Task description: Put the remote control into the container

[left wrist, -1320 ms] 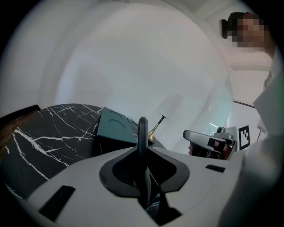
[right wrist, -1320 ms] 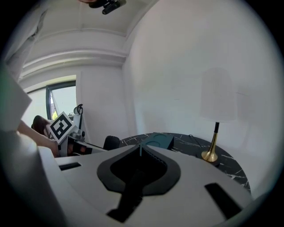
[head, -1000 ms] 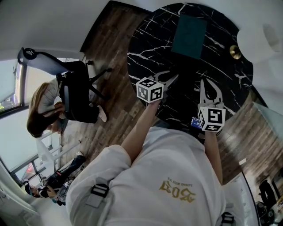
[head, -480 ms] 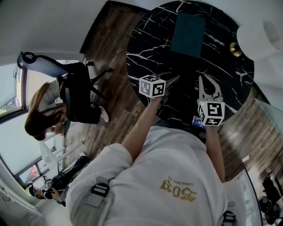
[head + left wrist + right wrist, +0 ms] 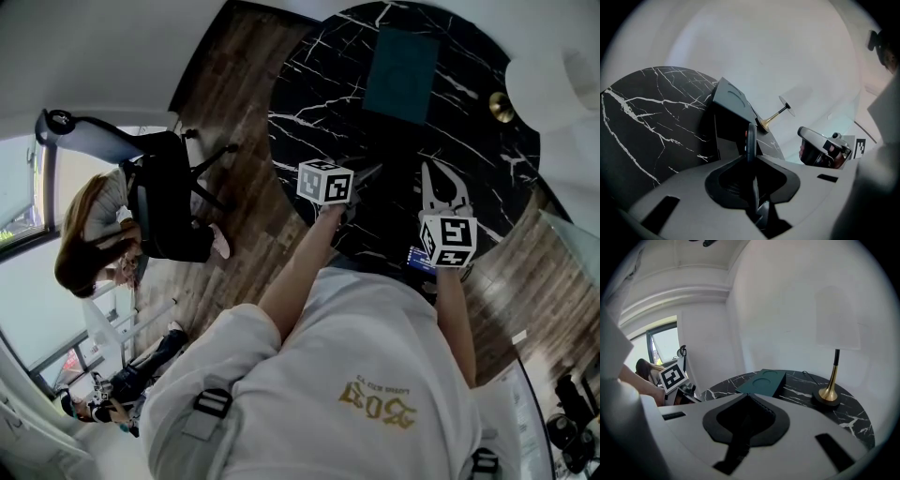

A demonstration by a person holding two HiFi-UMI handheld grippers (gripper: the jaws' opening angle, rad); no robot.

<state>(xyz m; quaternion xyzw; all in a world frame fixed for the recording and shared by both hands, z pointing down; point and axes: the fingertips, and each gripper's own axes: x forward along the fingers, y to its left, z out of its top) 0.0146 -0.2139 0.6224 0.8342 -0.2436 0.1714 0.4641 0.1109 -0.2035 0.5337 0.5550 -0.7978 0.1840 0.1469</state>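
So, left gripper (image 5: 751,159): I read its jaws as drawn in to a narrow gap and pressed on the remote control (image 5: 750,140), which stands edge-on between them, its slim dark body sticking out past the tips with a small red button showing on the left edge.
Right gripper (image 5: 747,394): I see its jaws brought together with nothing between them; it hangs over the near right part of the table, just right of the other gripper.
Remote control's place: in the left claw, above the near part of the table and apart from the container, which lies straight beyond it in the left gripper view.
Container (image 5: 400,61): a dark teal rectangular box lying flat at the far side of the table; from the right gripper view I can make out two round recesses in its top face.
Table (image 5: 309,84): round, black marble with white veins.
Lamp (image 5: 829,392): brass foot on the far right of the table, white shade above, right of the container.
Small blue item (image 5: 418,259): at the near table edge beside the right gripper; I cannot tell what it is.
Seated person (image 5: 94,234): far left on the wood floor (image 5: 239,112), next to a black office chair (image 5: 164,202), well apart from the table.
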